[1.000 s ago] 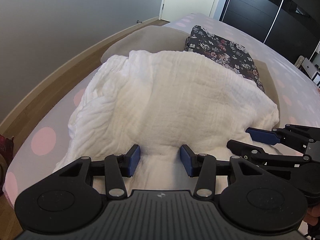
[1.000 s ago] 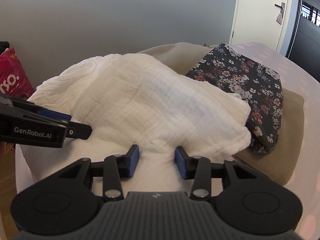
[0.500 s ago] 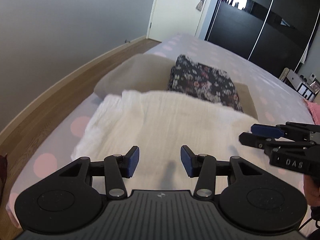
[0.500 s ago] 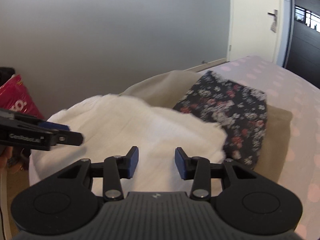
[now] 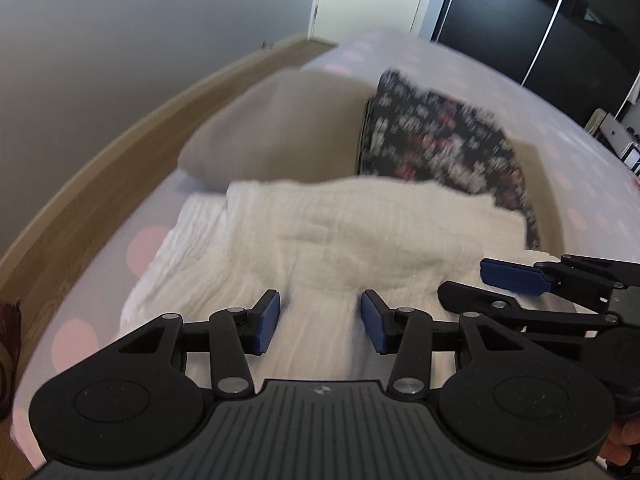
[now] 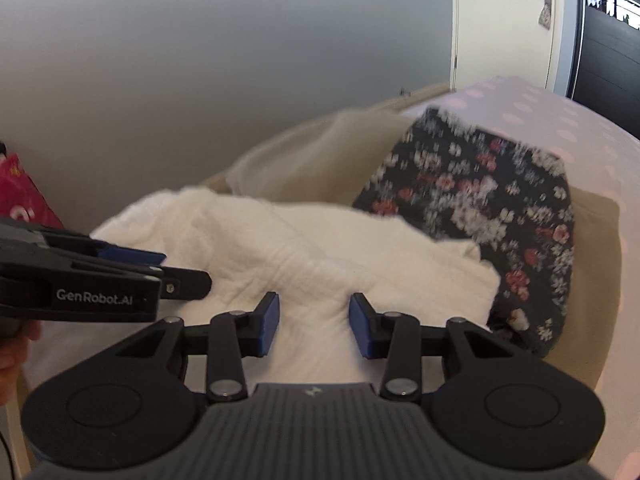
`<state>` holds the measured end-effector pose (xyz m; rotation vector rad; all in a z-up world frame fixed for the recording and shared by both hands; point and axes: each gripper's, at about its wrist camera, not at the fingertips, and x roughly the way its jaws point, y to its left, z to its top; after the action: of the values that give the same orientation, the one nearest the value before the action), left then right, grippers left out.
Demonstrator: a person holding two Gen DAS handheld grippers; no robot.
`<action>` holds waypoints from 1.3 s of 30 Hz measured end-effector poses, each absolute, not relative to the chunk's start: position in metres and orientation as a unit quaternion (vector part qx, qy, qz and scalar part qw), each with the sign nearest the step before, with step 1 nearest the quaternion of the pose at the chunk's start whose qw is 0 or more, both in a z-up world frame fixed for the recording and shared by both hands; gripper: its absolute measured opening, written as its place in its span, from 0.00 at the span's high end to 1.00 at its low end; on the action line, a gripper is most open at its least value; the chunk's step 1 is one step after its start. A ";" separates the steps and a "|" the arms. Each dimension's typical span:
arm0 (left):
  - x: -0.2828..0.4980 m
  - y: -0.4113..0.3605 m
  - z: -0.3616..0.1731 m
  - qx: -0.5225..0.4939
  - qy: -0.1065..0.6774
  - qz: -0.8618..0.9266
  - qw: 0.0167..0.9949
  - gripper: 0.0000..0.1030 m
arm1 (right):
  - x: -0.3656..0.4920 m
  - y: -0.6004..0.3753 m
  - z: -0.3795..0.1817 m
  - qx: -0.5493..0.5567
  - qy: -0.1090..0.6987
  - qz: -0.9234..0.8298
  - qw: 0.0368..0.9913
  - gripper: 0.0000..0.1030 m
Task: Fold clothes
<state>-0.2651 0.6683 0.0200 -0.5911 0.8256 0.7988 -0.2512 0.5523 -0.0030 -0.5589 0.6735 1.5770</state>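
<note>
Both hand-held grippers released over the white garment on the bed.

Left hand-held gripper [image 5: 320,322] and right hand-held gripper [image 6: 313,318] gape above crinkled, gauzy white garment [image 5: 340,240], apparently untouching; behind lie blurred floral fabric [image 6: 488,200], smooth beige cloth [image 5: 280,132], dotted bed [image 5: 460,64].

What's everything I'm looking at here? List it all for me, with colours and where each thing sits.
White garment: one, white, crinkly, folded on the bed nearest the claws.
Floral garment: one, dark with pink and white flowers, folded, behind the white one, lying on the beige cloth.
Beige cloth: one, beige, spread beneath and behind the other two.
Bed sheet: one, pale with pink dots.
Red bag: one, red, at the left edge of the right view.
Door: one, white, far end.
Wardrobe doors: black, glossy, far right.
Left claw: black with blue pads, open over the white garment.
Right claw: same, open.
</note>
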 end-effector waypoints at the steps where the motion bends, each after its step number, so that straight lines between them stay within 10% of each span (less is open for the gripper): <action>1: -0.265 0.670 0.016 -0.276 0.388 0.371 0.797 0.58 | -0.254 0.557 -0.008 -0.251 0.294 0.685 0.618 0.58; 24: -0.309 0.605 0.070 -0.235 0.346 0.388 0.821 0.57 | -0.260 0.496 0.042 -0.232 0.250 0.724 0.600 0.55; 39: -0.339 0.622 0.013 -0.290 0.373 0.403 0.783 0.57 | -0.273 0.494 -0.007 -0.294 0.322 0.698 0.569 0.51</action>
<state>-0.3394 0.6217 0.0132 -0.6260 0.8059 0.8707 -0.2733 0.4935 -0.0066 -0.6894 0.7552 1.6381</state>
